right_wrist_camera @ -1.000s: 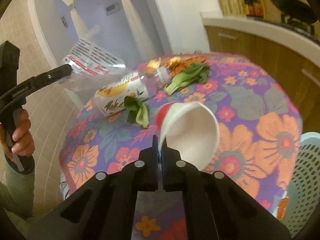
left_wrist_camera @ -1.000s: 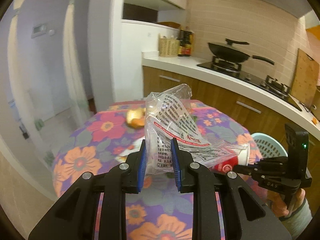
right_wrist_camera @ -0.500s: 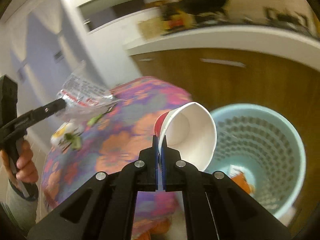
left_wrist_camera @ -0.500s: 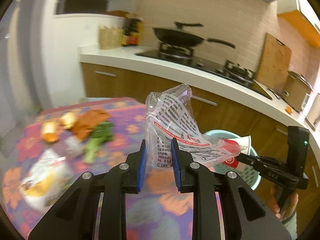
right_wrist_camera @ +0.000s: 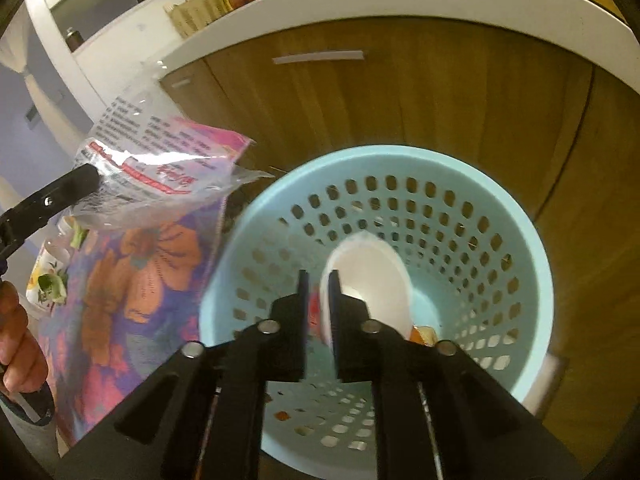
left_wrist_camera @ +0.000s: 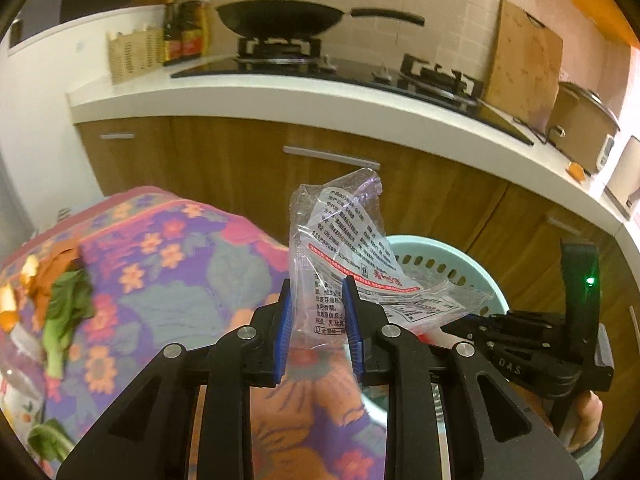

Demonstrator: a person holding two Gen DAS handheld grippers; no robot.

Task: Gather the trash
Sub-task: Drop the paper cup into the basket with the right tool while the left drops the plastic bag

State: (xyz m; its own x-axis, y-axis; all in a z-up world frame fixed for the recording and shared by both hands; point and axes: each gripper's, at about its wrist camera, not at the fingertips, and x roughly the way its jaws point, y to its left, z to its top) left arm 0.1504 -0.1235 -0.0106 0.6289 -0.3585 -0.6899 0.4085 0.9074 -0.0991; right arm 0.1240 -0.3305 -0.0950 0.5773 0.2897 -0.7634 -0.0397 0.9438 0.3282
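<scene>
Over the pale blue perforated bin (right_wrist_camera: pixel 460 216), the right gripper (right_wrist_camera: pixel 319 304) is hovering with its jaws slightly parted, the white paper cup (right_wrist_camera: pixel 370 280) blurred between and just beyond them, seemingly loose. Beside it, the left gripper (left_wrist_camera: pixel 316 320) is pinching a crinkled clear plastic wrapper (left_wrist_camera: pixel 340 248) above the floral tablecloth (left_wrist_camera: pixel 172 264) edge.

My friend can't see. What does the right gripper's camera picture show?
The right gripper, fingers parted, hangs over a pale blue perforated plastic basket with a white paper cup blurred between them. Left, the other gripper holds a clear printed plastic wrapper above a flowery tablecloth.
</scene>
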